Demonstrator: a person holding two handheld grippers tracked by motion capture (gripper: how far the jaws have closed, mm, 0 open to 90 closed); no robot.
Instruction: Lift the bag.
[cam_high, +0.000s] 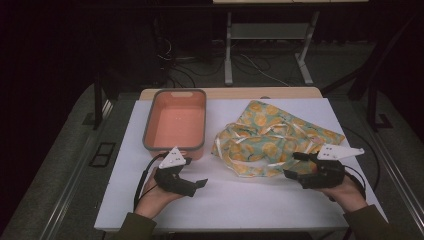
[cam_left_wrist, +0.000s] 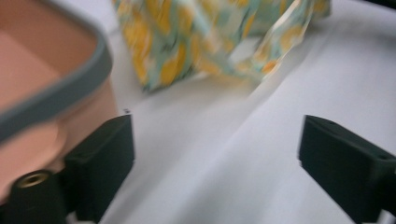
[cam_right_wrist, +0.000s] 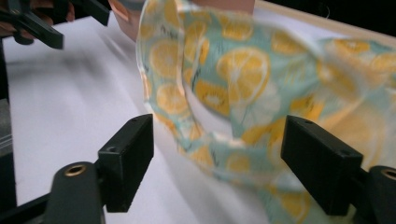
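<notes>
The lemon-print cloth with cream ribbon ties (cam_high: 272, 140) lies crumpled on the white table (cam_high: 240, 200), straight ahead of my right tool (cam_high: 294, 165) and off to the far right of my left tool (cam_high: 194, 172). Both tools are released: the right one's jaws stand wide with the cloth's near edge (cam_right_wrist: 224, 140) showing between them but untouched, and the left one's jaws gape over bare table. The salmon-pink plastic bin with a grey rim (cam_high: 175, 122) stands just beyond my left tool, close enough, I judge, to take the cloth. I keep both tools low and spread, one at each side of the cloth's near hem.
</notes>
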